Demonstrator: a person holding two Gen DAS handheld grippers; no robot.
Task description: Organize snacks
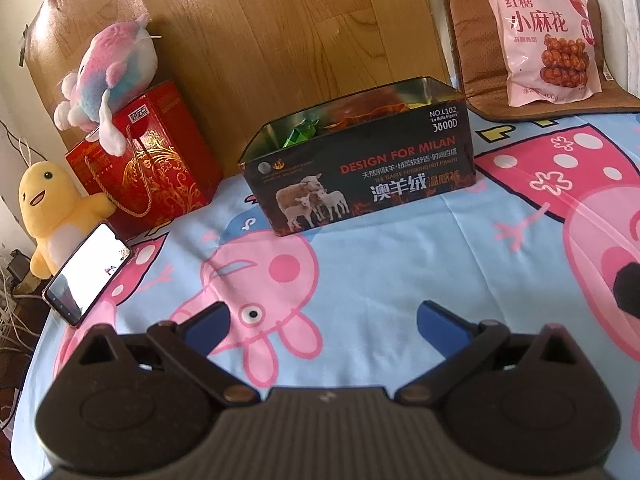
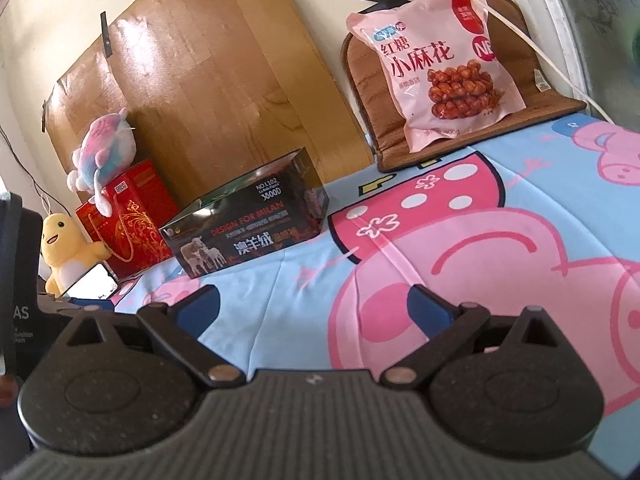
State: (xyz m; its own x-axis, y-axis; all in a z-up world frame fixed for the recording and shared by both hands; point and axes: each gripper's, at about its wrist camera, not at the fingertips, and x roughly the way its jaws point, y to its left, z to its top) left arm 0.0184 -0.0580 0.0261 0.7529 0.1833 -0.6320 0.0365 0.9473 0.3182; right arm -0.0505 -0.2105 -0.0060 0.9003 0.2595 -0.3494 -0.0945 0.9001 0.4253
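An open dark tin box (image 1: 360, 176) with sheep pictures stands on the cartoon sheet; small green and orange packets (image 1: 304, 130) show inside. It also shows in the right wrist view (image 2: 248, 220), far left. A pink snack bag (image 1: 548, 32) leans on a brown cushion at the back right, also in the right wrist view (image 2: 436, 76). My left gripper (image 1: 324, 320) is open and empty, low over the sheet in front of the tin. My right gripper (image 2: 316, 308) is open and empty, further right over the sheet.
A red gift bag (image 1: 148, 160) with a pink-blue plush (image 1: 112, 68) on top stands left of the tin. A yellow plush (image 1: 48, 212) and a phone (image 1: 88, 268) sit at the left edge. A wooden board (image 1: 280, 40) lines the back. The brown cushion (image 2: 560, 104) lies at the right.
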